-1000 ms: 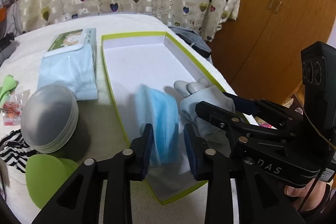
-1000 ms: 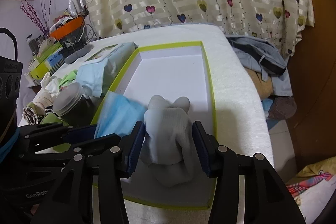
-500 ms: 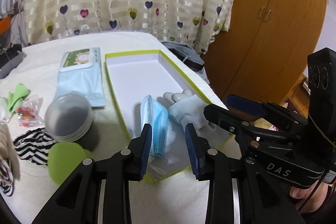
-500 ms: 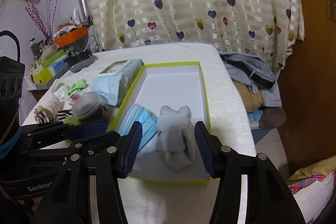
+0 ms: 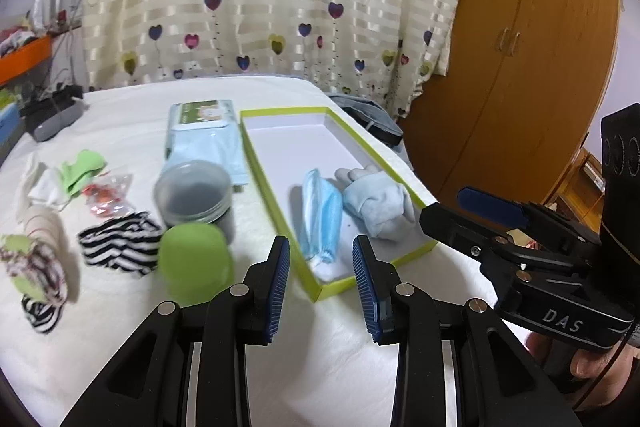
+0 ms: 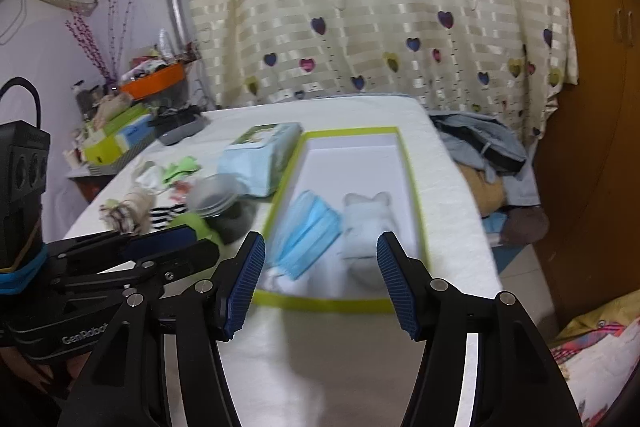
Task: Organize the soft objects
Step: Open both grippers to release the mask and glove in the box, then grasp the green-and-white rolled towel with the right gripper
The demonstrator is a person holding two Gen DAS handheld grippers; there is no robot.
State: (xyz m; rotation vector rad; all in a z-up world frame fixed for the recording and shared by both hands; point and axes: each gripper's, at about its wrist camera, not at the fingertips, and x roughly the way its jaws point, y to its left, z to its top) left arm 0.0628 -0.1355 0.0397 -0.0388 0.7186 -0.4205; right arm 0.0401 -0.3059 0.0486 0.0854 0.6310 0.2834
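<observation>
From my left wrist view, I take the green-rimmed box (image 5: 280,183) as my landmark. Inside it, at the near end, the folded blue mask (image 5: 320,215) lies touching the pale grey glove (image 5: 376,203), packed side by side so the far end stays free for more. My left gripper (image 5: 322,267) hangs over the white cover just short of the box's near rim, jaws apart and holding nothing. To the left of the box wait the things I judge still unsorted: a striped cloth (image 5: 120,243), a green piece (image 5: 82,169) and a rolled bundle (image 5: 36,259), with a grey jar (image 5: 194,195) and a wipes pack (image 5: 204,135) just beside the box wall.

From my right wrist view, the right gripper (image 6: 320,271) sits before the box's (image 6: 412,187) near rim, its jaws opening with nothing between them. The mask (image 6: 308,231) and glove (image 6: 366,223) rest beyond its tips, inside the box. I read both tools as free for the next pick from the pile left of the box.
</observation>
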